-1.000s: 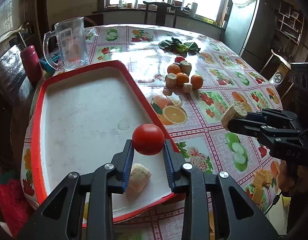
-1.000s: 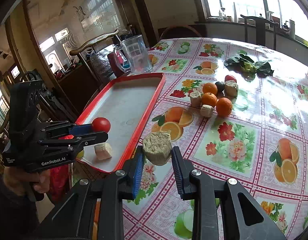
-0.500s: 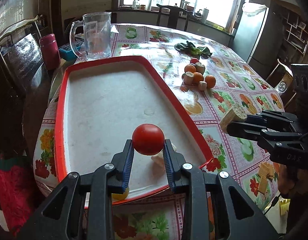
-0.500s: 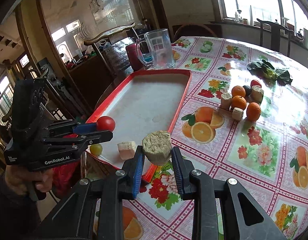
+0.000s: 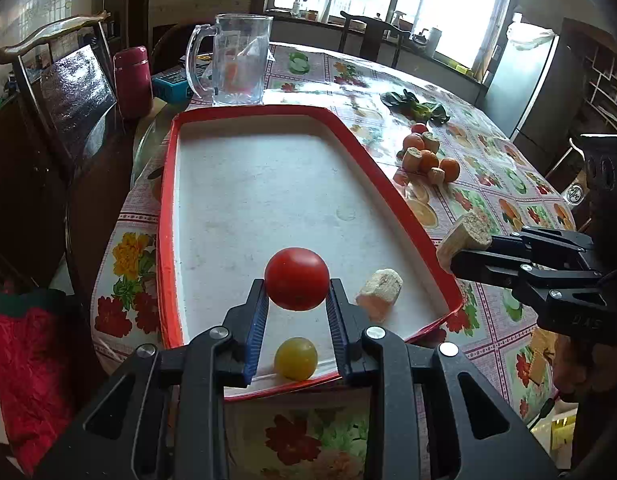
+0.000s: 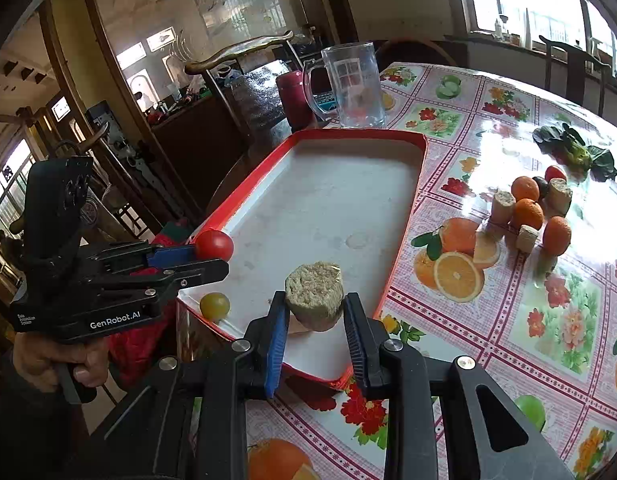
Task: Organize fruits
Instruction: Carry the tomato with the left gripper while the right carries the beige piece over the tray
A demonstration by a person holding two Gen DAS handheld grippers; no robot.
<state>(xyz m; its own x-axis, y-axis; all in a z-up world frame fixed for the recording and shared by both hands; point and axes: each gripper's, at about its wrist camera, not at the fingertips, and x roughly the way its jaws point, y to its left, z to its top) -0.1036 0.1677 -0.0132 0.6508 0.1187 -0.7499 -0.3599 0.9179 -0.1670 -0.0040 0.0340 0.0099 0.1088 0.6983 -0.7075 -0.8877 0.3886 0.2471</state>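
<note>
My left gripper (image 5: 296, 300) is shut on a red tomato (image 5: 296, 278) and holds it above the near end of the red-rimmed white tray (image 5: 268, 184). A yellow tomato (image 5: 295, 358) and a beige corn-like chunk (image 5: 378, 288) lie in the tray's near end. My right gripper (image 6: 314, 320) is shut on a beige chunk (image 6: 314, 294) above the tray's near right edge (image 6: 400, 248); it also shows in the left wrist view (image 5: 462, 258). Oranges and more chunks (image 6: 528, 212) sit in a cluster on the table.
A clear glass jug (image 5: 236, 64) and a dark red flask (image 5: 132, 80) stand beyond the tray's far end. Green leaves (image 6: 576, 152) lie past the fruit cluster. A wooden chair (image 5: 60, 80) stands left of the table. The flowered tablecloth (image 6: 548, 320) covers the table.
Both grippers have drawn back toward the tray's near end with their loads still held. The yellow tomato has come into the left wrist view.
</note>
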